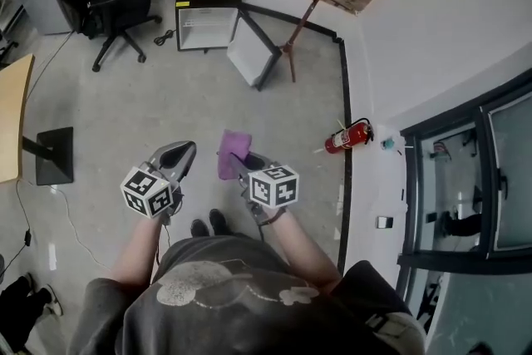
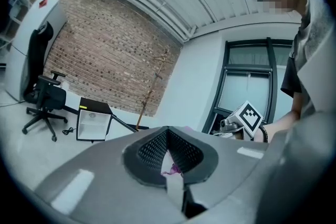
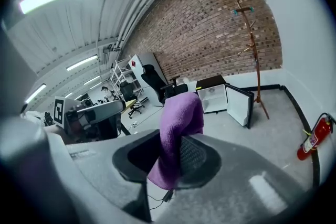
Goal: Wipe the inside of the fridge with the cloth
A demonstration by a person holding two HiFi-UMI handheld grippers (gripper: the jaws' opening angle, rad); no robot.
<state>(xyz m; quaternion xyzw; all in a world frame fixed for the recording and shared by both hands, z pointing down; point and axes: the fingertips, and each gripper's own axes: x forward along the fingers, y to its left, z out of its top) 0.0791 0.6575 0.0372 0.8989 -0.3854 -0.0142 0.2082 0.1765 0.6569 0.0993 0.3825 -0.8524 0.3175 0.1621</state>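
Walk-up to the fridge [image 1: 208, 14]: I'd hold the pinch on the cloth [image 1: 232, 147] firm and go in low.
One fridge, well ahead, door [image 1: 253, 54] open; two grippers, the left gripper [image 1: 184, 148] pressed together on nothing, the right gripper [image 1: 238, 162] clamping the one purple cloth.

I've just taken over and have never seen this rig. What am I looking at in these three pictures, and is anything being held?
There is no robot: a person holds tongs in each hand. The head view looks down from the person's head; the other two views look along each pair of tongs. The left tongs are shut and empty. The right tongs are shut on a purple cloth. Across the grey floor stands a small black fridge with its door open, an office chair to its left.
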